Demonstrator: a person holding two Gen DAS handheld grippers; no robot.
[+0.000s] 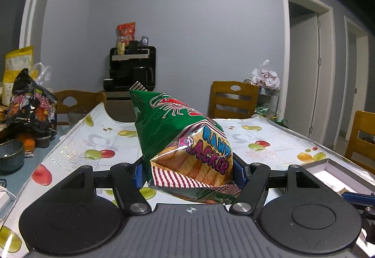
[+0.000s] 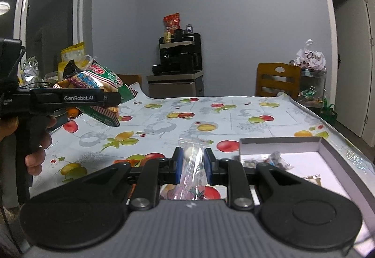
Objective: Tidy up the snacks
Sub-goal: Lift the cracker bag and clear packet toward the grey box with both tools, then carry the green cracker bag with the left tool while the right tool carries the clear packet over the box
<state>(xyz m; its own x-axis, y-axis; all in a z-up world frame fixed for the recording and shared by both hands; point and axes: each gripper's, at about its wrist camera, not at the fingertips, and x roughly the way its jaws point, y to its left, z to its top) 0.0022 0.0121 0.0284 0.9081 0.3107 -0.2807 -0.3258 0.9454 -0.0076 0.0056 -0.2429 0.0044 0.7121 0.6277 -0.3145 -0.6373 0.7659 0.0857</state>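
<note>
Clamping a puffed green foil prawn-cracker bag (image 1: 187, 140) by its lower part, the left gripper (image 1: 188, 173) holds it above the fruit-printed plastic tablecloth of the table (image 1: 77, 140); the right gripper (image 2: 193, 164) has its jaws shut on a thin clear plastic snack sachet (image 2: 193, 171), also off the table; just right of it lies a shallow open white cardboard box (image 2: 281, 143) with small wrapped sweets (image 2: 274, 159) inside; wooden chairs (image 1: 232, 98) stand beyond.
</note>
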